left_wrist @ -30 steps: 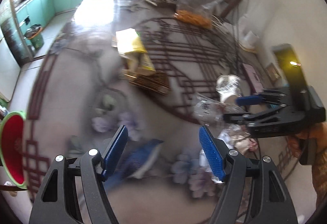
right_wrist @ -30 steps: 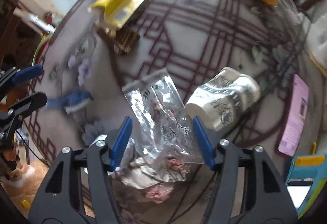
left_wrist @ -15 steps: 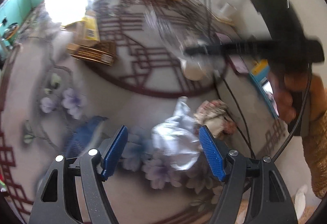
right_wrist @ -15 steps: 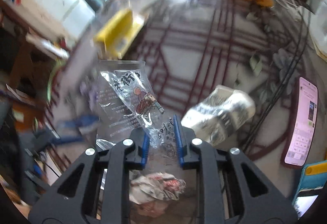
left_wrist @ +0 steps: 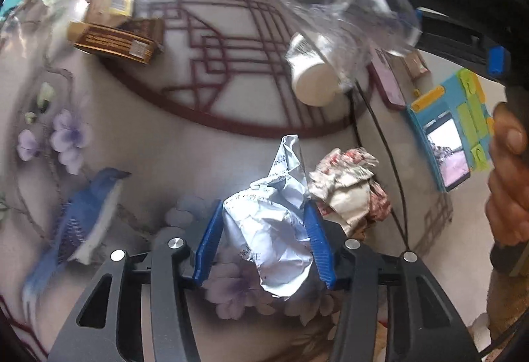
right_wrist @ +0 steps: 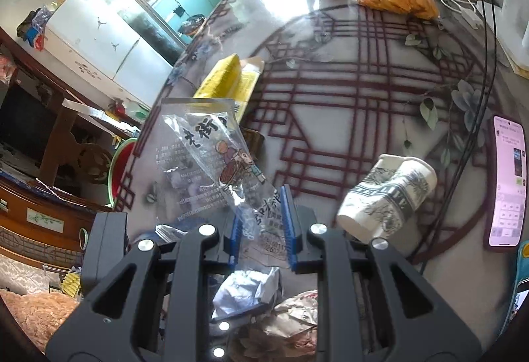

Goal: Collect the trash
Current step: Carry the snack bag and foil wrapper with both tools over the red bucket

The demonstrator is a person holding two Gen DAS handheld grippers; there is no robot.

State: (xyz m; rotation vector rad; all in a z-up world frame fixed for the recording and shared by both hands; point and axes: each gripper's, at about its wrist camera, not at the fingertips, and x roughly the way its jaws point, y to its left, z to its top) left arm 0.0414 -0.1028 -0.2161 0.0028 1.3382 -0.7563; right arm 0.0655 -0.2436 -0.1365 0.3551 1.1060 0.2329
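**Two wrappers held, one in each gripper**

In the left wrist view, a crumpled silver wrapper (left_wrist: pixel 274 229) is clamped between the narrowed blue pads of the left gripper (left_wrist: pixel 264 241), low over the patterned table (left_wrist: pixel 172 143). Just right of it, a crumpled paper wad (left_wrist: pixel 347 186) lies on the table. The clear wrapper is seen there only as a blur at the top. In the right wrist view, the printed clear wrapper (right_wrist: pixel 211 160) is pinched by the nearly closed right gripper (right_wrist: pixel 261 224), raised above the table; a paper cup (right_wrist: pixel 386 196) lies tipped to the right.
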